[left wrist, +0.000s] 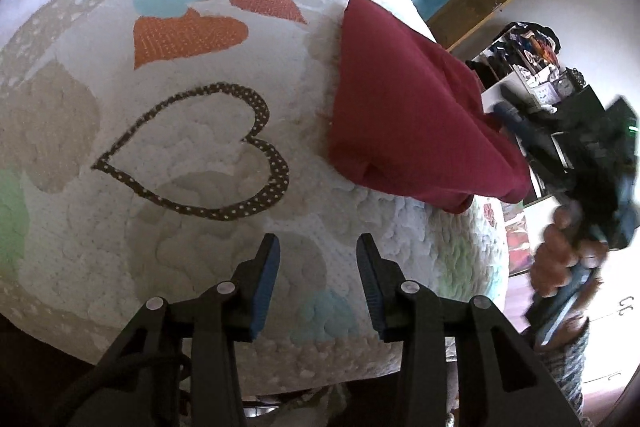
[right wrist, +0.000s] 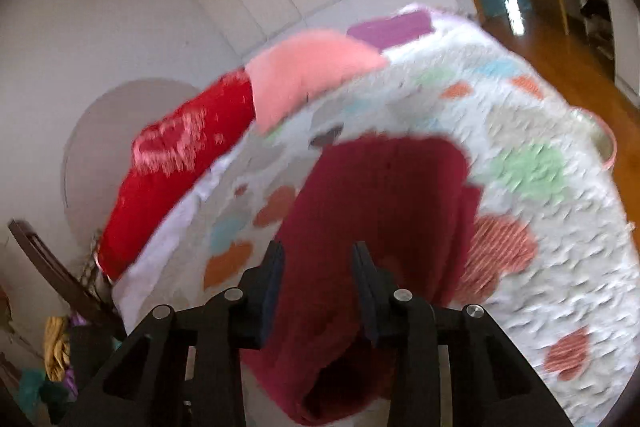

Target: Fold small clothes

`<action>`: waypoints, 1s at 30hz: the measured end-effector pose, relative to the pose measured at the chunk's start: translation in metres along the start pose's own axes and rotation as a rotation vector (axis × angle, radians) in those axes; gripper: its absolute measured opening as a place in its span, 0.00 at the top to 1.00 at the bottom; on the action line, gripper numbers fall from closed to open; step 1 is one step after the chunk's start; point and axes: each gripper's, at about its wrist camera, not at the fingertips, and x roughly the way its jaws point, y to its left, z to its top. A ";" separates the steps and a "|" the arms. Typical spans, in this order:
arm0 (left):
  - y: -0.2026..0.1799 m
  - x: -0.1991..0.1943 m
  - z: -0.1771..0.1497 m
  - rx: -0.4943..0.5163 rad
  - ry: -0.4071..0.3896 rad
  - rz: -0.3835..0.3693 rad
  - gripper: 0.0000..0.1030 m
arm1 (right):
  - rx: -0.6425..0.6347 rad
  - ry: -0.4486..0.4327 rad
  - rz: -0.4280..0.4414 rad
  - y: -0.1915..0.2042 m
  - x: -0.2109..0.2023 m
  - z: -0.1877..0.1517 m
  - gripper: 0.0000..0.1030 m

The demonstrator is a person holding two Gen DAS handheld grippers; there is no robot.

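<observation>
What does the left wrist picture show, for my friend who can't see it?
A dark red cloth lies folded on a white bedspread with colourful hearts. The left gripper hovers open above the bedspread, apart from the cloth. At the right edge, blurred, a hand holds the right gripper by the cloth's far side.

Home bedroom: quilted heart bedspread (left wrist: 192,75), pillows (right wrist: 312,71), wooden floor (right wrist: 560,67).
</observation>
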 end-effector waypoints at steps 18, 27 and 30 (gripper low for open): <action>-0.020 0.017 0.091 0.083 -0.042 -0.021 0.46 | 0.212 -0.136 -0.140 -0.070 -0.023 -0.008 0.14; -0.003 0.119 0.148 -0.127 0.160 -0.284 0.24 | 0.313 0.053 -0.040 -0.111 0.054 -0.002 0.31; -0.001 0.122 0.146 -0.123 0.168 -0.343 0.34 | 0.389 0.069 0.011 -0.116 0.067 0.001 0.43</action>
